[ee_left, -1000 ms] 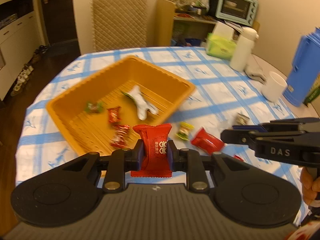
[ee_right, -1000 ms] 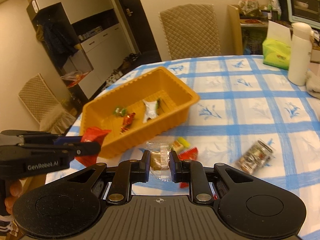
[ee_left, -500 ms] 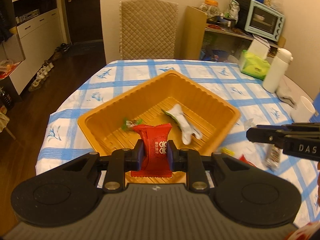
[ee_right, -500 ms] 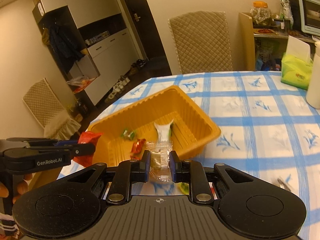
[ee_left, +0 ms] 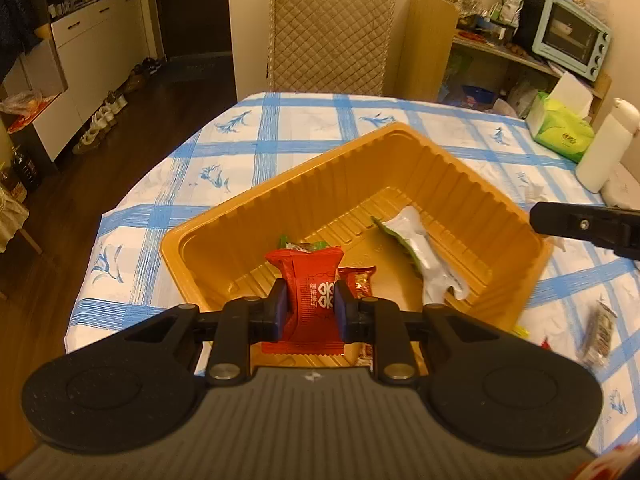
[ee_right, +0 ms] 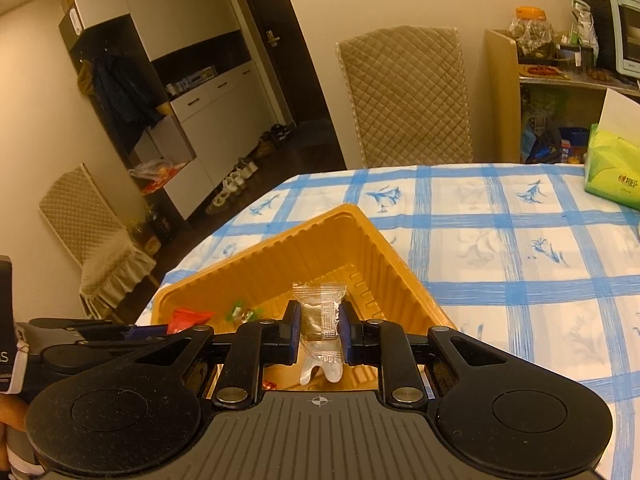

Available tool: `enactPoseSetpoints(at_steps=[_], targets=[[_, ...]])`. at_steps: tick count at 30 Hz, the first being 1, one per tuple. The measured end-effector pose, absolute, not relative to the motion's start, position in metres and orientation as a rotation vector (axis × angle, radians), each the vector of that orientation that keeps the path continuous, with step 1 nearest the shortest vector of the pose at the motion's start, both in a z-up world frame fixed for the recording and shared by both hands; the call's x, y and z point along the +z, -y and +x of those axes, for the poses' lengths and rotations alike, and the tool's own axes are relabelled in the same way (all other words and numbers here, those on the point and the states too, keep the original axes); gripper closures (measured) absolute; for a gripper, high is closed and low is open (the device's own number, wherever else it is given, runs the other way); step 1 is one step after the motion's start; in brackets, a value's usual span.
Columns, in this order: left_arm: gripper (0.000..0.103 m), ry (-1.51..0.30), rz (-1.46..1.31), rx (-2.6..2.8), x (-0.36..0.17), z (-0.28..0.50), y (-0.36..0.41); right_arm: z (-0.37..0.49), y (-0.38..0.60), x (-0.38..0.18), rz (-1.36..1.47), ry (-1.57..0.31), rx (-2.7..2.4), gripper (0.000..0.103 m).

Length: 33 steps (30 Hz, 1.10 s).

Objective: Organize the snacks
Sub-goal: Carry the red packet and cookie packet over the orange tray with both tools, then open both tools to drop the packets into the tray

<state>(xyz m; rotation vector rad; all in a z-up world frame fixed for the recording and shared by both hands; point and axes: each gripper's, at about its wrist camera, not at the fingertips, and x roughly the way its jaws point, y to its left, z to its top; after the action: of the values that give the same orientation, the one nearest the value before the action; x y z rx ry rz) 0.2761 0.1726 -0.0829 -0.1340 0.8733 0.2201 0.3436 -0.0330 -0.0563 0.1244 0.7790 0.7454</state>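
Both grippers clamp light, crinkly wrappers mid-body: left gripper [ee_left: 310,305] the red packet [ee_left: 310,280], right gripper [ee_right: 319,332] a clear sachet [ee_right: 320,316], probably slippery.

a home dining room. beyond the fingers stands a bench under a blue-checked cloth [ee_left: 304,136], with a quilted-cover chair [ee_left: 330,28] at its far side. far left of the fingers, shoes [ee_left: 102,118] line the wooden floor below white cabinets [ee_left: 92,40] near a dark doorway. far right, a cluttered shelf carries a mint toaster oven [ee_left: 570,36], jars and a tissue box [ee_left: 560,130].
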Motion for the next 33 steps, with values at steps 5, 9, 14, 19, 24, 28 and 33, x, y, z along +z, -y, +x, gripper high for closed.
enactPoseSetpoints(at_steps=[5, 9, 14, 19, 24, 28, 33], targets=[[0.081, -0.897, -0.135, 0.229, -0.092, 0.286, -0.177, 0.353, 0.030, -0.062, 0.124, -0.791, 0.736, 0.083], [0.081, -0.911, -0.138, 0.230, -0.096, 0.292, -0.179, 0.357, 0.029, -0.063, 0.126, -0.794, 0.732, 0.083], [0.081, -0.920, -0.149, 0.226, -0.098, 0.293, -0.180, 0.359, 0.029, -0.064, 0.126, -0.795, 0.731, 0.083], [0.080, -0.917, -0.170, 0.219, -0.094, 0.290, -0.182, 0.363, 0.029, -0.064, 0.125, -0.795, 0.727, 0.083], [0.073, -0.901, -0.182, 0.212, -0.086, 0.281, -0.185, 0.373, 0.029, -0.069, 0.119, -0.802, 0.718, 0.083], [0.073, -0.897, -0.192, 0.214, -0.083, 0.278, -0.187, 0.379, 0.025, -0.076, 0.112, -0.814, 0.723, 0.083], [0.071, -0.895, -0.194, 0.212, -0.081, 0.276, -0.188, 0.386, 0.017, -0.086, 0.077, -0.825, 0.714, 0.083]])
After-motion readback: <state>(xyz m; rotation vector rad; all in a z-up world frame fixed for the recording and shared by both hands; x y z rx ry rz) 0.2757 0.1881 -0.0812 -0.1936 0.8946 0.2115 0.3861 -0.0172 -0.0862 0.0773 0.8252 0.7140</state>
